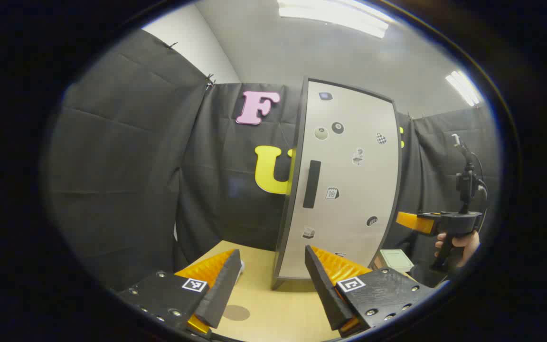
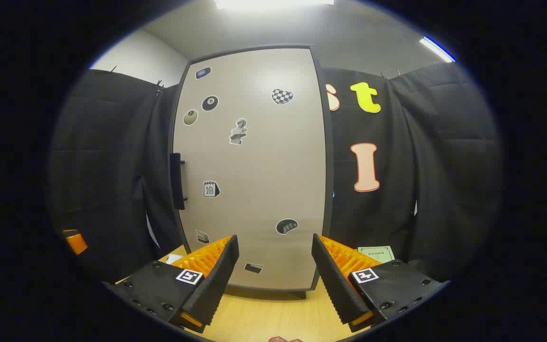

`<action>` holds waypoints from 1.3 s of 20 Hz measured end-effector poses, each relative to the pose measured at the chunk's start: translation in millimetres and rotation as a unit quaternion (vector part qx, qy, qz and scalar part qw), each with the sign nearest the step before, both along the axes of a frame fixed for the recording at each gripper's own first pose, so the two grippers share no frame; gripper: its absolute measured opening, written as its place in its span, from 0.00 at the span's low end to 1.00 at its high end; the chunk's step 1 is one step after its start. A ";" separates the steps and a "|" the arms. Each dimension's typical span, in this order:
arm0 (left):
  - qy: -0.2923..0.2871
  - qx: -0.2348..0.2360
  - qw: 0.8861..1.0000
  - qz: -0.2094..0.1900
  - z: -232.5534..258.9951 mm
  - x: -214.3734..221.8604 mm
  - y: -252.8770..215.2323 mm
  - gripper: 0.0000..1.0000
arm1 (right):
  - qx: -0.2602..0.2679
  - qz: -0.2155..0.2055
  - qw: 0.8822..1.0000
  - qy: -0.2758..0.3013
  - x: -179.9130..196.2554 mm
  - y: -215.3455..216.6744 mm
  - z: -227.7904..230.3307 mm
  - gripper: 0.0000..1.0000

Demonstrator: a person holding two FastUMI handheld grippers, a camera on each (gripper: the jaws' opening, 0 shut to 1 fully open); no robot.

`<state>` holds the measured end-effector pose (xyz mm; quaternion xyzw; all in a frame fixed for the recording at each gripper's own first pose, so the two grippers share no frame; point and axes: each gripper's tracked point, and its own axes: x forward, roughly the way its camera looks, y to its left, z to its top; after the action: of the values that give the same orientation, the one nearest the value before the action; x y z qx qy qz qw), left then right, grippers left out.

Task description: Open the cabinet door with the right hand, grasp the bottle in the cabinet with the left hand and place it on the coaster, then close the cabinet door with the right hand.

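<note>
A tall cabinet stands on the wooden table with its pale, sticker-covered door (image 1: 344,180) (image 2: 254,166) closed. A black vertical handle (image 1: 311,184) (image 2: 176,181) sits on the door's left edge. A round brown coaster (image 1: 236,312) lies on the table before my left gripper (image 1: 272,273), which is open and empty. My right gripper (image 2: 273,259) is open too, facing the door from a short distance. In the left gripper view the right gripper (image 1: 413,222) shows at the right, held by a hand (image 1: 458,242). The bottle is hidden.
The wooden table (image 1: 273,313) (image 2: 264,316) runs in front of the cabinet. A small pale green card (image 1: 395,260) (image 2: 376,253) lies right of the cabinet's foot. Black cloth walls close in behind and on both sides.
</note>
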<state>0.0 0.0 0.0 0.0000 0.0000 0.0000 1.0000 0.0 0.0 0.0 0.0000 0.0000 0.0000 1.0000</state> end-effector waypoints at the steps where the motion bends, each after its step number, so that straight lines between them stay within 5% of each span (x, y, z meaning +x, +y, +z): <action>1: 0.000 0.001 1.000 0.000 -0.9 1.6 1.6 0.83 | -0.002 -0.002 1.000 -0.003 -0.4 -1.4 4.7 0.98; 5: 0.007 0.021 1.000 -0.006 -15.9 9.1 3.0 0.82 | 0.005 -0.011 1.000 -0.015 1.7 -3.8 25.6 0.98; 12: 0.031 -0.040 0.998 -0.032 -39.3 17.8 1.3 0.82 | -0.003 -0.013 0.998 -0.055 11.1 14.0 73.7 0.98; 26: 0.059 -0.032 0.998 0.003 -62.5 6.2 64.4 0.83 | -0.035 0.044 0.996 -0.065 67.5 146.6 123.2 0.98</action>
<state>6.2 64.4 -62.5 -0.0324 0.0585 0.0026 0.9978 67.5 146.6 123.2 -0.0347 -0.0652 0.0437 0.9963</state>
